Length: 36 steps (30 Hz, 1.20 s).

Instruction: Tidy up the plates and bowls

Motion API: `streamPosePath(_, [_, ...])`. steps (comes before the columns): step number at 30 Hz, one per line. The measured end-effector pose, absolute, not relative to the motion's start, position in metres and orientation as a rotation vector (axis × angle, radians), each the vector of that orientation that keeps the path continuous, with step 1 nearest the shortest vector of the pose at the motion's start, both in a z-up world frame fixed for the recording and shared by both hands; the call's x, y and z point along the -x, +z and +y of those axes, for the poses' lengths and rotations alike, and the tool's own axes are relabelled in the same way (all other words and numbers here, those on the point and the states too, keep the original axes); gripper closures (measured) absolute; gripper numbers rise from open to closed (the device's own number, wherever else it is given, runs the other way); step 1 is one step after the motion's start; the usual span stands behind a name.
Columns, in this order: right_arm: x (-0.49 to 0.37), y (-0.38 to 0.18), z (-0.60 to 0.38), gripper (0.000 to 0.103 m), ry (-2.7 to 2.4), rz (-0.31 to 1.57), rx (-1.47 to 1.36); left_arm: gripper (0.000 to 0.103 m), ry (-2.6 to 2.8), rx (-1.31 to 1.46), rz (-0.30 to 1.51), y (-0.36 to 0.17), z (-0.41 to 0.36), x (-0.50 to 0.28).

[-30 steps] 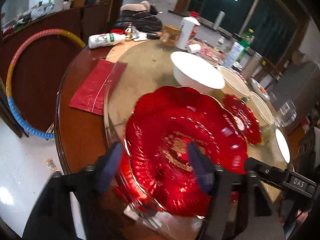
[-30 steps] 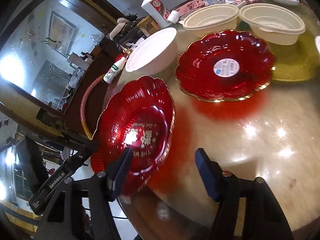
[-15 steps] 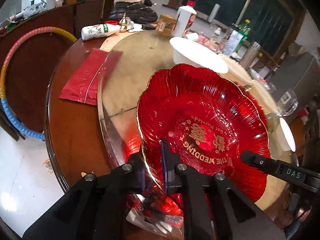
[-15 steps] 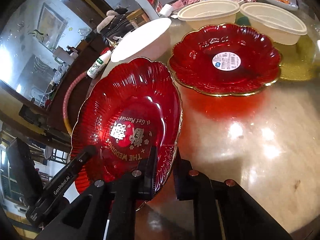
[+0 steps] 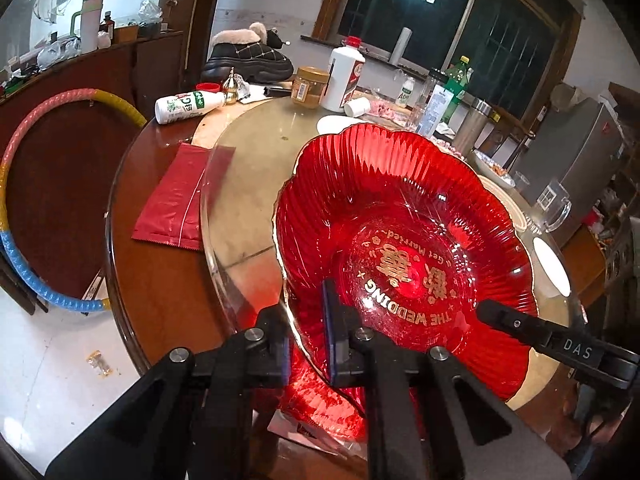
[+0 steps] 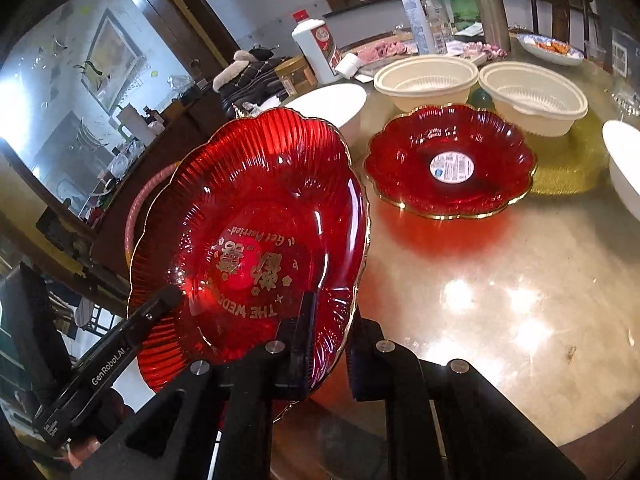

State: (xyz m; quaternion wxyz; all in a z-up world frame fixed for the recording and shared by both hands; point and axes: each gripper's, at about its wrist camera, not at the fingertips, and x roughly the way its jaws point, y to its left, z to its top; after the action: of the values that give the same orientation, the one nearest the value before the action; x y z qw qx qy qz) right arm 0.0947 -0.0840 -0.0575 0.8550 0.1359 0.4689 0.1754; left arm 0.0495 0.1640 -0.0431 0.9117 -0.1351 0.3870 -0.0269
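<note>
A large red scalloped wedding plate (image 5: 400,216) (image 6: 256,200) with gold lettering is held tilted above the round glass turntable (image 5: 248,168). My left gripper (image 5: 308,344) is shut on its near left rim. My right gripper (image 6: 328,344) is shut on its near right rim. A second red plate (image 6: 448,164) with a white sticker lies flat on the turntable beyond. Two cream bowls (image 6: 428,80) (image 6: 536,96) sit behind it, and a white bowl (image 6: 332,104) is partly hidden behind the held plate.
A red plastic bag (image 5: 180,196) lies on the wooden table rim at left. Bottles (image 5: 344,72), a jar (image 5: 308,88) and a tipped white bottle (image 5: 188,106) stand at the back. Another white bowl (image 6: 624,168) sits at far right. A hoop (image 5: 24,200) leans left.
Both grippers closed from open onto the red wedding plate's rim, then lifted and tilted it up off the turntable.
</note>
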Motion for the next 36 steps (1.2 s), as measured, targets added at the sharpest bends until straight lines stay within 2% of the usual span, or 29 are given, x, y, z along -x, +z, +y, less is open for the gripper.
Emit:
streamPosePath(15, [-0.106,-0.089,-0.107,0.090,0.446,1.058,-0.296,0.093,0.053,0.294,0.867,-0.065,0.138,-0.043])
streamPosePath(26, [-0.112,-0.084,-0.115,0.090,0.494,1.043,-0.304,0.092,0.115,0.280,0.853,-0.057,0.123,-0.038])
streamPosePath(36, [-0.115,-0.091,-0.114,0.087,0.488,1.065,-0.282,0.091,0.123,0.327,0.901,-0.074,0.127,-0.046])
